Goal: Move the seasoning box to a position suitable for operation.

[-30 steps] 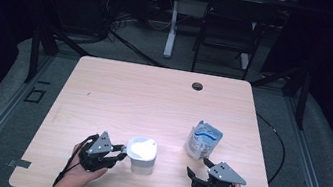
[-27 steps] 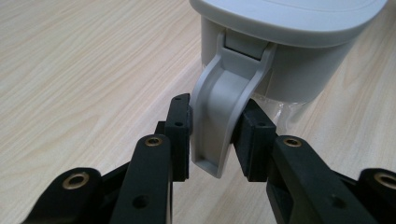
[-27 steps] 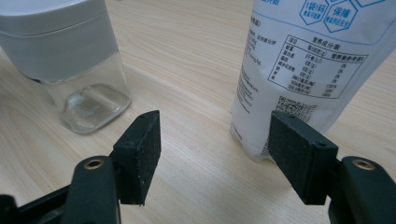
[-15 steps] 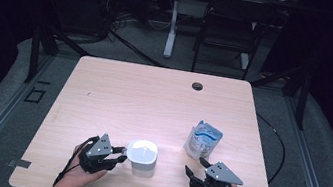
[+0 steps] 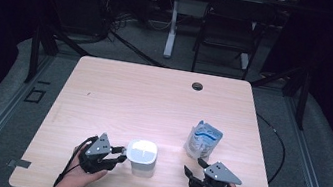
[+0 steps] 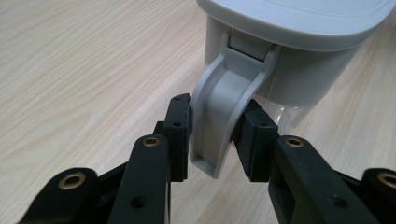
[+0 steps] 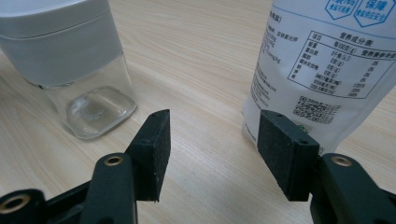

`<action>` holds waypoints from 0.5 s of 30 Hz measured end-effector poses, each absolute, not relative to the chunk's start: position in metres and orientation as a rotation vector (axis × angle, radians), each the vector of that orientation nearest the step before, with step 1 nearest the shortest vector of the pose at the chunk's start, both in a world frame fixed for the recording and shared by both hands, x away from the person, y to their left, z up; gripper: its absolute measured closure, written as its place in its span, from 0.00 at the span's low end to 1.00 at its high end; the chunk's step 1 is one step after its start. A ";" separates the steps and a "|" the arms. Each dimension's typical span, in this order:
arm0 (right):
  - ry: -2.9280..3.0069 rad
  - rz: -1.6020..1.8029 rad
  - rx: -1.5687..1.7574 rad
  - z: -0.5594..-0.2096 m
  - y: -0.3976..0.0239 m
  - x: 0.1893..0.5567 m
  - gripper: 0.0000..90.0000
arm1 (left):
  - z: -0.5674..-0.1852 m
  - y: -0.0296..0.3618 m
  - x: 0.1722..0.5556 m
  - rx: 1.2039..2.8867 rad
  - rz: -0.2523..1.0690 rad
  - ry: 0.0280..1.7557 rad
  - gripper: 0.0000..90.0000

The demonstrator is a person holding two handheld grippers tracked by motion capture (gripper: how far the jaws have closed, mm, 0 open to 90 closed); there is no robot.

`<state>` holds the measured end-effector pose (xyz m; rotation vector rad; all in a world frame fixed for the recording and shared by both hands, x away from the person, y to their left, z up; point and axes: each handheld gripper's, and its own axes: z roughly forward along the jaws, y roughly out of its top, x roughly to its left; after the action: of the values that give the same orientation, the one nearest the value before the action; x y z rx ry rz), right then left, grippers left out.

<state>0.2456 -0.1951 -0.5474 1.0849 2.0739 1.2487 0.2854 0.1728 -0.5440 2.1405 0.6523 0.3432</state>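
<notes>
The pouch (image 7: 322,70) carries Chinese print, a nutrition table and a QR code

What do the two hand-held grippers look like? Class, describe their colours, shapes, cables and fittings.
Both the left gripper and the right gripper are black, each topped by a grey three-cornered plate. Their jaws are flat black arms with brass-ringed holes, ending in rectangular matt black pads. A black cable loops from the left gripper. No sleeves show at the hands.
</notes>
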 end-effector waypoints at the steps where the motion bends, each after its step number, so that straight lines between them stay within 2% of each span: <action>1: 2.078 1.249 1.081 -0.547 -0.194 0.245 0.49 | -0.544 0.174 0.285 2.138 0.340 0.661 0.73; 6: 2.080 1.302 1.075 -0.546 -0.193 0.244 0.53 | -0.542 0.180 0.282 2.114 0.336 0.702 0.68; 15: 2.077 1.283 1.047 -0.543 -0.190 0.242 0.54 | -0.532 0.194 0.275 2.049 0.306 0.743 0.63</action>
<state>0.2416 -0.1905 -0.5434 1.0475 2.0770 1.2825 0.2750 0.1940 -0.5315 2.0488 0.7430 0.3058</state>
